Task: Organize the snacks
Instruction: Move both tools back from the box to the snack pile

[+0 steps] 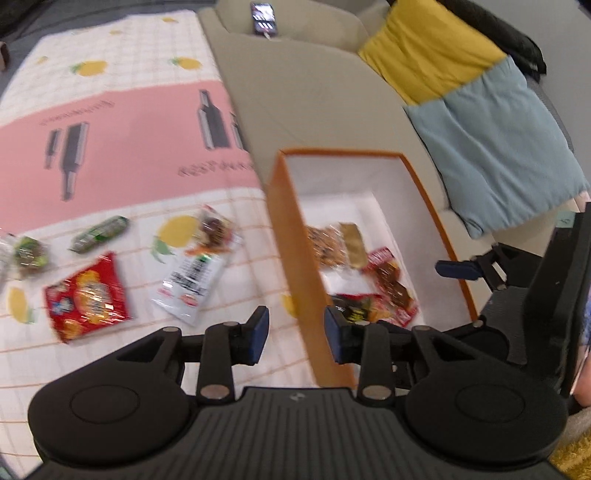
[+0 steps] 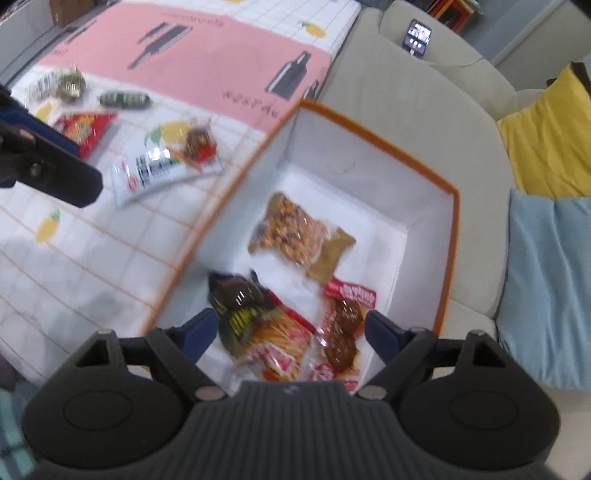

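An orange-rimmed white box [image 1: 284, 229] [image 2: 452, 236] holds several snack packs: an orange nut pack [image 2: 288, 229], a dark and red pack [image 2: 255, 317] and a red pack with brown pieces [image 2: 343, 328]. On the mat lie a red pack [image 1: 86, 295] [image 2: 83, 127], a white pack [image 1: 192, 284] [image 2: 155, 171], a green roll [image 1: 99, 233] [image 2: 125, 99] and a small green pack [image 1: 27, 254] [image 2: 68, 83]. My left gripper [image 1: 295, 334] is open and empty over the box's left wall. My right gripper [image 2: 291, 332] is open and empty above the box's near end.
A picnic mat [image 1: 110, 147] with pink band and lemon prints covers the surface. A beige sofa [image 1: 314, 92] behind holds a phone [image 1: 264, 16] [image 2: 417, 37], a yellow cushion [image 1: 428, 48] and a blue cushion [image 1: 498, 147].
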Tool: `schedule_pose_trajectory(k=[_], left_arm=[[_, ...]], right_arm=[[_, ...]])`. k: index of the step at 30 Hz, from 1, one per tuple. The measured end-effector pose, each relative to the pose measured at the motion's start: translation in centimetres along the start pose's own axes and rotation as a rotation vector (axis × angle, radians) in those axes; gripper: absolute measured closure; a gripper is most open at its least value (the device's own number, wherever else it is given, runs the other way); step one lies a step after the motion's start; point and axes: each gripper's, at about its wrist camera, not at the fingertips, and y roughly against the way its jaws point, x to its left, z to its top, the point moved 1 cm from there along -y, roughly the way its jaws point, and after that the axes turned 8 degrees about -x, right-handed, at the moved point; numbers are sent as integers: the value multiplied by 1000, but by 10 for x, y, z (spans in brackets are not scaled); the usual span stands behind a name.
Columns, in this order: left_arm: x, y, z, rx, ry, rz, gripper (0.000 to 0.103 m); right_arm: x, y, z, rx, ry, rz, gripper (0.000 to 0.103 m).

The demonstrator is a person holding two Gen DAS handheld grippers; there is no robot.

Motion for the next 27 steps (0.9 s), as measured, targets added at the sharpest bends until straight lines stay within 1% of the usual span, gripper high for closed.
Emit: schedule_pose_trajectory(k=[4, 7, 11, 14, 16, 22, 27], left_arm=[[30, 20, -3, -53, -4, 49, 63], [54, 36, -7, -100, -13, 88, 63], [81, 60, -11, -180, -34, 151, 63], [100, 77, -15, -226, -46, 184, 63], [111, 86, -18, -257, -51, 193, 63], [148, 110, -32, -370, -34, 231, 63], [183, 110, -46, -397, -14, 273, 63]], right_arm=[[22, 12, 18, -57, -45, 11, 19], [44, 20, 31, -123, -77, 15, 19], [83, 33, 47, -219, -113, 24, 19], [112, 40, 59, -285, -129, 30, 19], [130, 43, 65, -325, -148, 27, 19], [171, 47, 72, -442, -261, 0, 19], [202, 39, 69, -496, -303, -27, 19]])
